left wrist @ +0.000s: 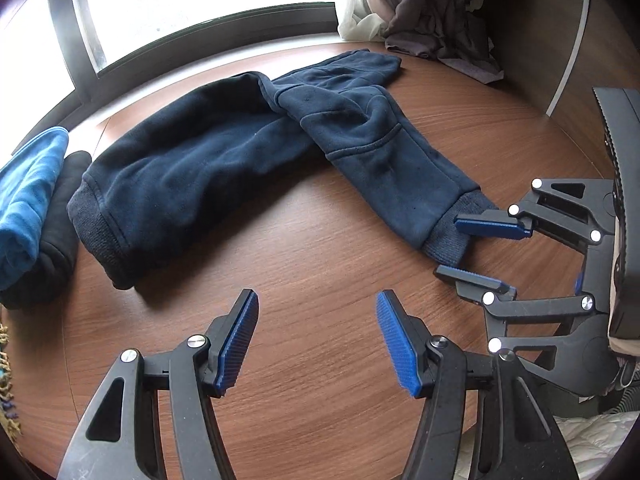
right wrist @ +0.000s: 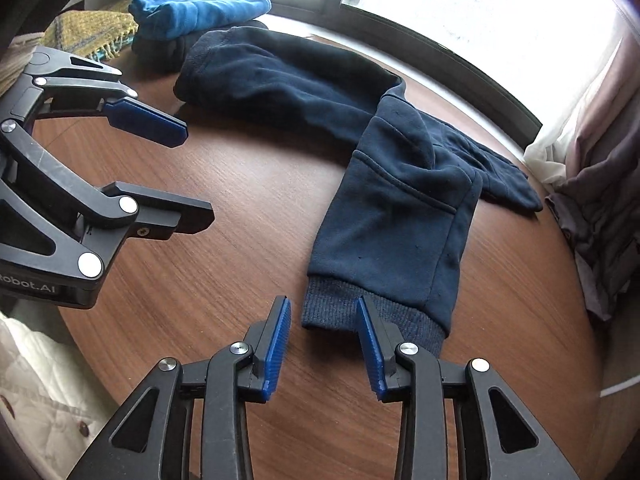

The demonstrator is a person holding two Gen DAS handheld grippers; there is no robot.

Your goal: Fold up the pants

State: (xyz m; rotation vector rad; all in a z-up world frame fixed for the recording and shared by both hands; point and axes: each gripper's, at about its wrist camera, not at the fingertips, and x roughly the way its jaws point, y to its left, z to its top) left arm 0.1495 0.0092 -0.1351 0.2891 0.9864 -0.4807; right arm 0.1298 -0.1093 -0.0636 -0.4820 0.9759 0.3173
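Observation:
Dark navy sweatpants (left wrist: 224,168) lie spread in a bent V on the round wooden table (left wrist: 320,264); they also show in the right wrist view (right wrist: 384,216). One leg runs left, the other toward the right, ending in a ribbed cuff (right wrist: 340,312). My right gripper (right wrist: 322,306) is open, its right finger over that cuff; it also shows in the left wrist view (left wrist: 450,246). My left gripper (left wrist: 316,300) is open and empty above bare table in front of the pants; it shows in the right wrist view (right wrist: 198,174) too.
A folded blue garment (left wrist: 28,200) lies on a folded black one (left wrist: 60,232) at the table's left edge. Curtains and a grey crumpled cloth (left wrist: 440,32) sit at the back right. A window runs along the far side. A yellow woven throw (right wrist: 88,32) lies beyond the folded pile.

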